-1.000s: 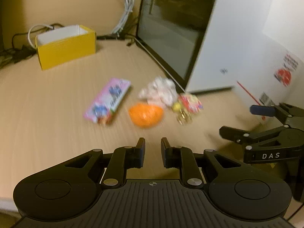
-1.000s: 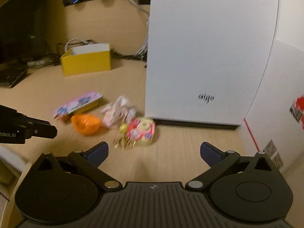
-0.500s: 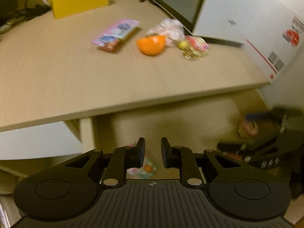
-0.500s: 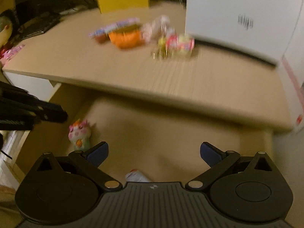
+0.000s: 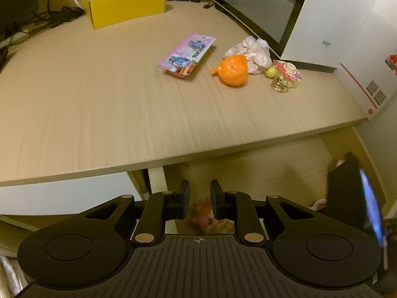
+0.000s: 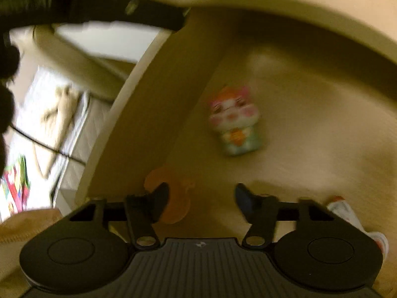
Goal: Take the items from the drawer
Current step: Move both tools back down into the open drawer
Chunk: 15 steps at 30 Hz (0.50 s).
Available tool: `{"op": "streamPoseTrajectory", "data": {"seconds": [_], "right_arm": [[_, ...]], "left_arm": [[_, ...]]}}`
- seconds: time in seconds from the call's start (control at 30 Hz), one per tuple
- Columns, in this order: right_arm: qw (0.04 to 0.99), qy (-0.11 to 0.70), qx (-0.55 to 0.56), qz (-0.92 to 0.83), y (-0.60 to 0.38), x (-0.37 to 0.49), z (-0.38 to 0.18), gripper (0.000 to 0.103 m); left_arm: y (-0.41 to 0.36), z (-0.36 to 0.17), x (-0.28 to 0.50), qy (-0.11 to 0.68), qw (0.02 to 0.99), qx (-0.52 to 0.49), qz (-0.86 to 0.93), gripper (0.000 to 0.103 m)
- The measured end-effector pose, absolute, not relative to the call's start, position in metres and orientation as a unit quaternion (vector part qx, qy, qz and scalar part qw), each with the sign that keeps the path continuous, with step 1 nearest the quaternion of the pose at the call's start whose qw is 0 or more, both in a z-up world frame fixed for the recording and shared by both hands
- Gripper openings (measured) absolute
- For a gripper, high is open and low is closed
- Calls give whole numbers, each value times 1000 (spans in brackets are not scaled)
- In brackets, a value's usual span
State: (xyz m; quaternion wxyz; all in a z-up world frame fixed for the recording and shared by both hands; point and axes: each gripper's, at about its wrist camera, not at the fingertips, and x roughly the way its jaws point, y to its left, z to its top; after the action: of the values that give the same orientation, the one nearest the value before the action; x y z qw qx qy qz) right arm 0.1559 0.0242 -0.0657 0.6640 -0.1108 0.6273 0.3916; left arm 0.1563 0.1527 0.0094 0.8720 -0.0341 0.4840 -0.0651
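The open drawer lies under the desk edge. On its floor a small cat figure lies ahead of my right gripper, which is open and empty. A flat orange piece lies by the left finger, and a white packet sits at the right. The view is blurred. My left gripper hangs above the drawer, shut with nothing in it. The cat figure shows below its fingers. The right gripper appears as a dark blur at the right.
On the desk top lie a pink packet, an orange toy, a crumpled pink-white wrapper and a keychain charm. A yellow box stands at the back, a white case at the right.
Both grippers have dropped from over the desk top to the drawer. The right one has gone down inside it and its fingers have come closer together. The left stays shut.
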Motion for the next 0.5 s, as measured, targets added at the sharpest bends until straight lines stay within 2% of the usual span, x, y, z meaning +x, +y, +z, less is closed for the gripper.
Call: {"op": "streamPoseTrajectory", "data": {"seconds": [0.03, 0.1, 0.17, 0.27, 0.5], "right_arm": [[660, 629, -123, 392, 28, 154, -68, 38], [653, 634, -130, 393, 31, 153, -71, 19], [650, 637, -116, 396, 27, 154, -69, 8], [656, 631, -110, 398, 17, 151, -67, 3], [687, 633, -73, 350, -23, 171, -64, 3]], "left_arm": [[153, 9, 157, 485, 871, -35, -68, 20], [153, 7, 158, 487, 870, -34, -71, 20], [153, 6, 160, 489, 869, -33, -74, 20], [151, 4, 162, 494, 865, -32, -81, 20], [148, 0, 164, 500, 861, -37, -83, 20]]}}
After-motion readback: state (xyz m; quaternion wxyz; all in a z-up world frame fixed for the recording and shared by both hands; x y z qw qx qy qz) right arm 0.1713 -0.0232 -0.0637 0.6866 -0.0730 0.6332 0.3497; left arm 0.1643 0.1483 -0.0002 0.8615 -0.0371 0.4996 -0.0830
